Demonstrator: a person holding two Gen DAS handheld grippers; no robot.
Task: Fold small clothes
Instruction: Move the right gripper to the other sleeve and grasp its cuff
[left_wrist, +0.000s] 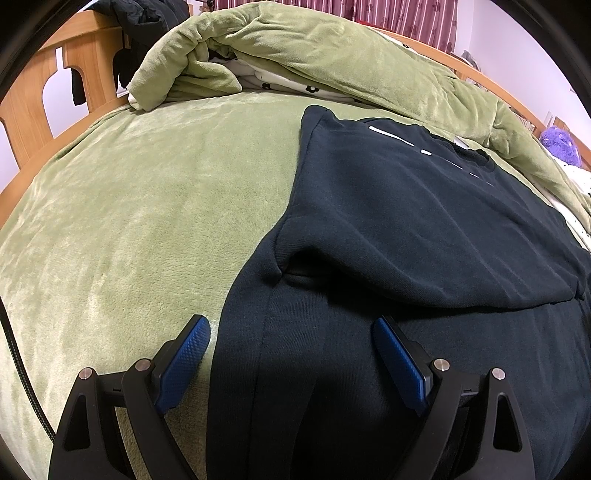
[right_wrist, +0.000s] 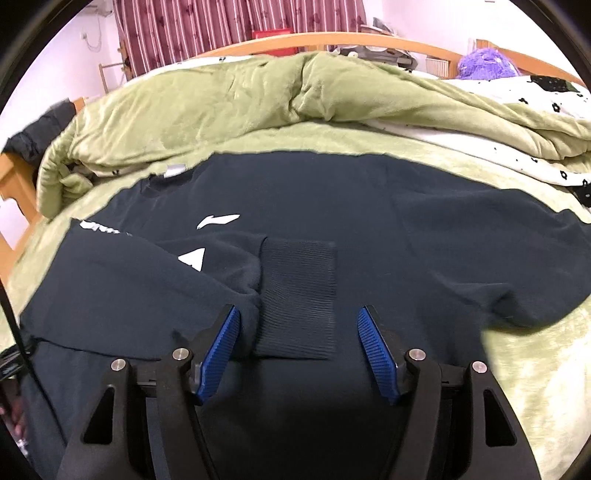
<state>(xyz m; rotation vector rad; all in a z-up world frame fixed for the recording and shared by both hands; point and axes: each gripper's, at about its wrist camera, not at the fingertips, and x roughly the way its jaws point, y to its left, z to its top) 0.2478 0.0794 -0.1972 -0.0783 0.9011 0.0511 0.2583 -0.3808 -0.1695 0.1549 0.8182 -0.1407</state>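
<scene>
The left gripper (left_wrist: 291, 328) is hovering wide apart over the near left edge of the dark sweatshirt (left_wrist: 406, 206); the right gripper (right_wrist: 298, 319) is gaping wide around its folded-in ribbed cuff (right_wrist: 299, 291). The sweatshirt is lying on the green blanket (left_wrist: 147, 206), collar pointing far.

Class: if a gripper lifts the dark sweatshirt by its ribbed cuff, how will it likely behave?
The sweatshirt would probably droop: it lies limp, one sleeve folded across. The ribbed cuff probably grips well against the textured fingers. It looks thick, so likely rather heavy.
</scene>
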